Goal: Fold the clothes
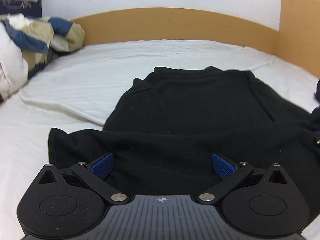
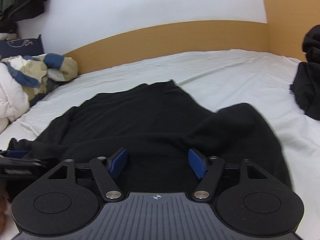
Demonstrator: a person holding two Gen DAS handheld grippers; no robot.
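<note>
Across the middle of the bed, toward its near edge, lies the black garment [image 1: 190,116], mostly flat on the white sheet [image 1: 90,76], its far end pointing at the wooden headboard [image 1: 170,26]. I judge the fold as barely begun: the near hem is bunched into a ridge, and on the right side a flap is humped up and turned over rather than laid flat.

My left gripper [image 1: 162,166] hangs over the near hem with its blue pads [image 1: 103,167] spread wide; cloth lies under and between them, but neither pad presses on it. My right gripper [image 2: 158,163] is likewise parted over the near hem, cloth between the pads, no grip that I can see.

Risks, as I assess them:
- Closing on the bunched ridge may catch several layers, so the lift drags the whole body instead of one edge.
- Black on black hides the seams; I may mistake a crease for the hem.
- The two grippers sit close; uneven pulls would skew the fold line.
- The humped right flap, if left, gets trapped inside the fold.

Farther out, a patterned quilt [image 1: 40,38] is heaped at the left edge, and another dark pile [image 2: 309,88] sits at the right edge, near enough to snag on a wide sweep.
</note>
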